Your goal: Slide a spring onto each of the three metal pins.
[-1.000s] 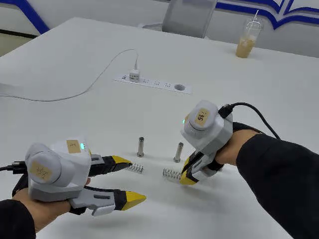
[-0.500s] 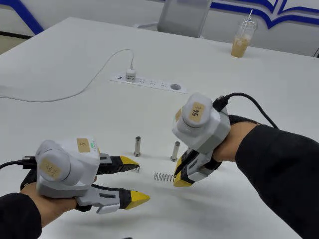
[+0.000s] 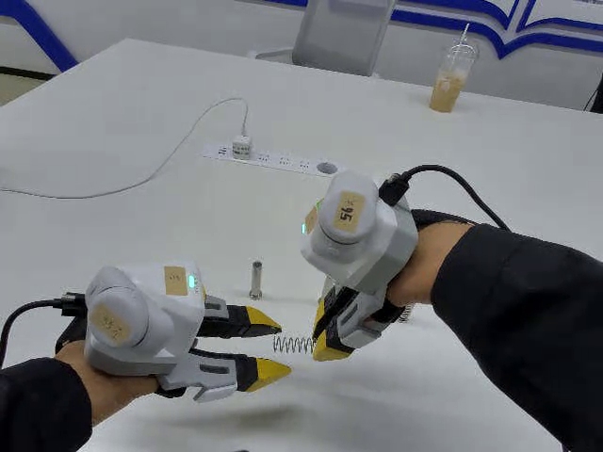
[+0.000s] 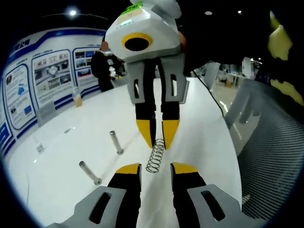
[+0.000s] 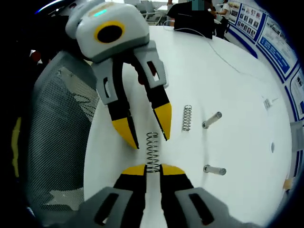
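White counter (image 3: 141, 113) runs across an office room, with a power strip (image 3: 273, 158) and a plugged-in cable (image 3: 141, 174) at its middle. A drink (image 3: 448, 80) stands near the far edge and a chair (image 3: 341, 33) sits behind it. Near the front edge, a person in dark sleeves (image 3: 528, 320) works a gripper in each hand, the two tools nose to nose.

The right gripper (image 3: 325, 348) is clamped on one end of a spring (image 3: 297, 345). It holds the coil roughly level and close to the counter, with the free end aimed at the left gripper (image 3: 283, 348). The left gripper's jaws stand apart and grip nothing. The left gripper view shows the spring's free end reaching down between their yellow tips. Whether the coil touches either tip cannot be told.

A pin (image 3: 255, 280) stands upright on the counter just beyond the left gripper. The right gripper view shows a second spring (image 5: 187, 117) lying flat on the counter. It is just beside that pin and apart from it. A second pin (image 5: 214, 169) stands nearer the right gripper, off to the side of the held spring. Both pins are well clear of the two grippers' jaws.
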`<state>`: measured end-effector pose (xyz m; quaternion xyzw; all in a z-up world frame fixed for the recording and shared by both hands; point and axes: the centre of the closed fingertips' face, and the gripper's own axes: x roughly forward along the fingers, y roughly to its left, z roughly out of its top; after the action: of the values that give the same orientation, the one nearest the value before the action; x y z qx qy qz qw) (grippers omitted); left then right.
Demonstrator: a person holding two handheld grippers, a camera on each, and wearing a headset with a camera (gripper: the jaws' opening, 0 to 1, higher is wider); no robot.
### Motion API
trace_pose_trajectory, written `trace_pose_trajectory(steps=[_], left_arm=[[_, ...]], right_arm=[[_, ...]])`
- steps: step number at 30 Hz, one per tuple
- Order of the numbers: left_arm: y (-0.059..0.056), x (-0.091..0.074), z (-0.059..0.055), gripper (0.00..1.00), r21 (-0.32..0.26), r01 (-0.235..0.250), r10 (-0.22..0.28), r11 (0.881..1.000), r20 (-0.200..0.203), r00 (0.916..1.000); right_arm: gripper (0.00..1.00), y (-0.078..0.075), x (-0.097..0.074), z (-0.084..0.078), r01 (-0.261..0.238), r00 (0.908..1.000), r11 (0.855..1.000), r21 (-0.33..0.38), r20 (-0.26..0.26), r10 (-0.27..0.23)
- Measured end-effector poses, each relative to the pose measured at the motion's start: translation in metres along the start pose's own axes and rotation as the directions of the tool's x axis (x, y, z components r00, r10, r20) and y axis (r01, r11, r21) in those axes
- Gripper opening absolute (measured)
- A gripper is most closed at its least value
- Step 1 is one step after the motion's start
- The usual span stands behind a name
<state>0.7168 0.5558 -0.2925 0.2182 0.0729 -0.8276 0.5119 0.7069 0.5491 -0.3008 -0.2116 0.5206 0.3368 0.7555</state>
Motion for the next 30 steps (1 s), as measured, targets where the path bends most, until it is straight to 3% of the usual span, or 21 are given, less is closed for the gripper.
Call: trace_pose_trajectory(steps=[11,30], left_arm=[[-0.003,0.0017,0.0004,0.13,0.042,0.011,-0.01,0.999,-0.007,0.9999],[-0.0048,0.0019,0.0009,0.12,0.051,0.018,-0.018,0.999,-0.008,0.9998]], right_arm=[[0.12,0.0051,-0.0014,0.0005,-0.009,0.9999,1.0,-0.019,-0.015,0.008],[0.12,0.007,-0.009,0.0041,-0.003,0.9998,0.999,-0.034,-0.021,0.002]])
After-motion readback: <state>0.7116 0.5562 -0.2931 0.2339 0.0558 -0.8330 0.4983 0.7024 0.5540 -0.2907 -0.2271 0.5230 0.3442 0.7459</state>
